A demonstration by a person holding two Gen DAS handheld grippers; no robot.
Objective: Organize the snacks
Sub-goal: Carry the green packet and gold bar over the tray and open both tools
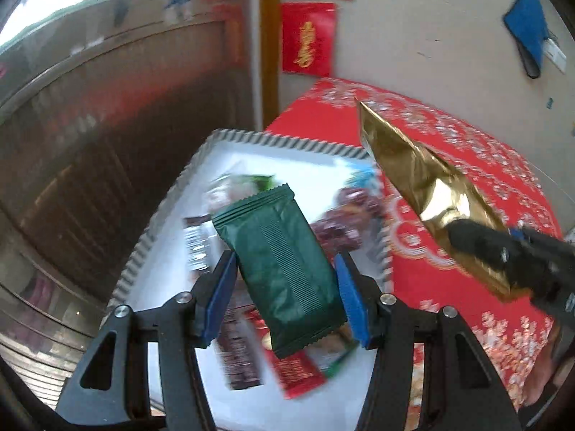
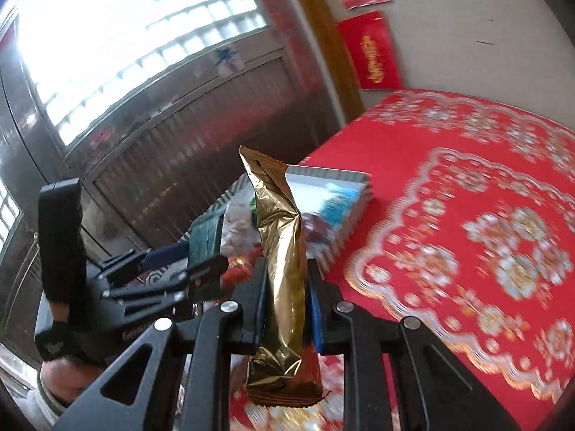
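My left gripper (image 1: 285, 269) is shut on a dark green snack packet (image 1: 280, 269) and holds it above a white tray (image 1: 251, 140) with a ribbed grey rim. The tray holds several snack packets, red, brown and purple ones among them. My right gripper (image 2: 285, 287) is shut on a gold foil snack packet (image 2: 282, 251), held upright over the red tablecloth beside the tray. In the left wrist view the gold packet (image 1: 424, 186) and the right gripper (image 1: 478, 251) show to the right of the tray. In the right wrist view the left gripper (image 2: 205, 251) shows with the green packet (image 2: 206, 237).
The tray sits at the left edge of a table under a red patterned cloth (image 2: 467, 215). A dark wooden door and window (image 2: 143, 72) lie beyond the table. Red paper decorations (image 1: 309, 39) hang on the wall behind.
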